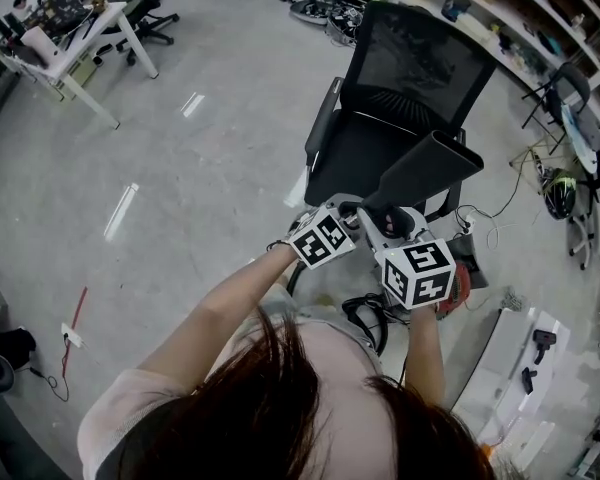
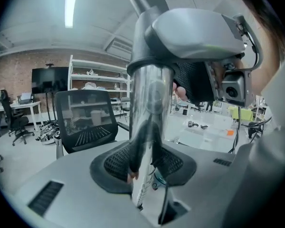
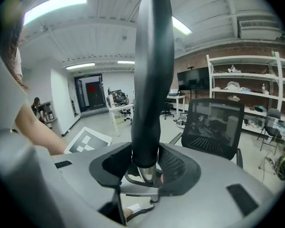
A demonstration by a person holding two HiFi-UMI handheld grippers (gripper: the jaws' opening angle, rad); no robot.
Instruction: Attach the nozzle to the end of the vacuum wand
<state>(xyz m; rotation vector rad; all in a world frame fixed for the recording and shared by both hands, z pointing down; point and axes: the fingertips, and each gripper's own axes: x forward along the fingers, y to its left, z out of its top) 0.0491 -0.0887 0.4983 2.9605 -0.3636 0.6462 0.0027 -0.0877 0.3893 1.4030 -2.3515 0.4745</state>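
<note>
Below the hair (image 1: 310,418), our left gripper (image 2: 145,167) pinches the stiff, likely slick wand (image 2: 149,99). Our right gripper (image 3: 145,163) clamps the nozzle (image 3: 154,80) (probably light; hold its collar).

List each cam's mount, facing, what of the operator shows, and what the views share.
Head view: on the person's head, looking steeply down at floor and office chair; hair and both arms show.
Left gripper view: rides the left gripper, looks along its jaws, shut on the vacuum wand; sleeve at right.
Right gripper view: rides the right gripper, looks along jaws shut on the nozzle; arm at left.
Shared: all three see the office chair.
</note>
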